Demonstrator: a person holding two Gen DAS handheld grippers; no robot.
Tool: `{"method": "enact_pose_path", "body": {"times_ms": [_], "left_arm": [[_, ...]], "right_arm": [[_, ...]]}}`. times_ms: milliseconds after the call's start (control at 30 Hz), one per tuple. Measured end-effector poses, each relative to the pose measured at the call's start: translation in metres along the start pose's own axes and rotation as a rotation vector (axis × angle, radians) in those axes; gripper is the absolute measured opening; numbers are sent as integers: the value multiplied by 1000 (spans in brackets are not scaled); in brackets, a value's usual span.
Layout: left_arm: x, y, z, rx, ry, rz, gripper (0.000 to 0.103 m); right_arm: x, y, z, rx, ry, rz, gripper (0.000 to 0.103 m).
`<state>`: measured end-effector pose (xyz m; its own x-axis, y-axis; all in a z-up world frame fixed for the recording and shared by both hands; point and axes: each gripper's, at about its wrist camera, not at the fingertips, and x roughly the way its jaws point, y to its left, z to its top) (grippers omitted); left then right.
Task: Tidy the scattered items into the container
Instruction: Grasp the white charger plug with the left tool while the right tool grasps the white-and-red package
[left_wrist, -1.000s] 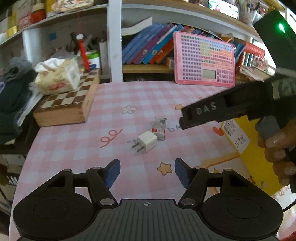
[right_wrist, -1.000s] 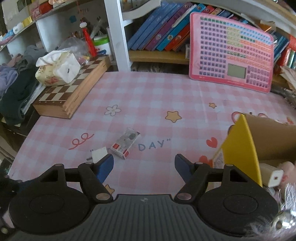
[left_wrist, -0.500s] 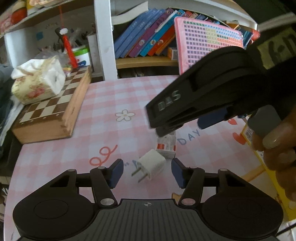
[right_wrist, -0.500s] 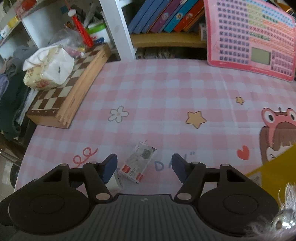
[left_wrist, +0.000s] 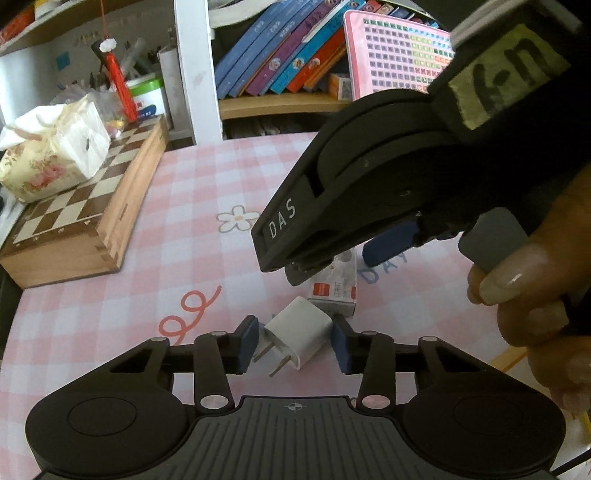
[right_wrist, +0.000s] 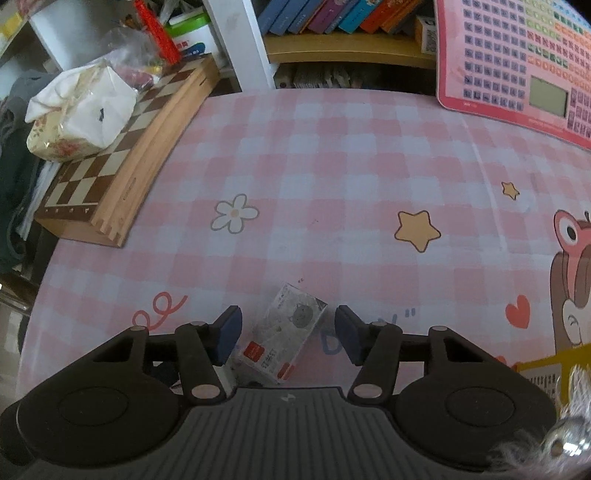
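- The left gripper (left_wrist: 293, 345) straddles the white plug (left_wrist: 301, 338) on the pink cloth (right_wrist: 332, 166); its jaws are closing with the plug between them. The right pad looks to be at the plug's side, the left one at its prongs, no firm pinch yet.
- The plug's long axis runs from 1 to 7 o'clock, prongs toward 7, skewed to the closing line.
- The right gripper (right_wrist: 288, 334) straddles the small box (right_wrist: 282, 338); its jaws are closing too, with clear gaps either side.
- The box's long axis runs from 1 to 7 o'clock.
- Plug and box lie just beside each other, so the two grippers crowd; the right one overhangs at 1 o'clock in the left view.
- The yellow container (right_wrist: 550, 363) sits at 4 o'clock; open cloth lies between.
- The chessboard (right_wrist: 110, 177) at 10 o'clock is well apart.
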<state>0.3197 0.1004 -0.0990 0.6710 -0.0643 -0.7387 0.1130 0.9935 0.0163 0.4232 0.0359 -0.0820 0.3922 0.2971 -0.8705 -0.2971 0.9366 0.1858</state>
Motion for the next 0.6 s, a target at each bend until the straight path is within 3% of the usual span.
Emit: {"method": "enact_pose_path", "body": {"times_ms": [267, 600], "left_arm": [[-10, 3, -5, -23, 9, -15, 36], [-48, 18, -10, -90, -25, -8, 36]], "right_arm": [[-1, 6, -6, -113, -25, -13, 34], [-23, 10, -13, -103, -68, 33, 29]]}}
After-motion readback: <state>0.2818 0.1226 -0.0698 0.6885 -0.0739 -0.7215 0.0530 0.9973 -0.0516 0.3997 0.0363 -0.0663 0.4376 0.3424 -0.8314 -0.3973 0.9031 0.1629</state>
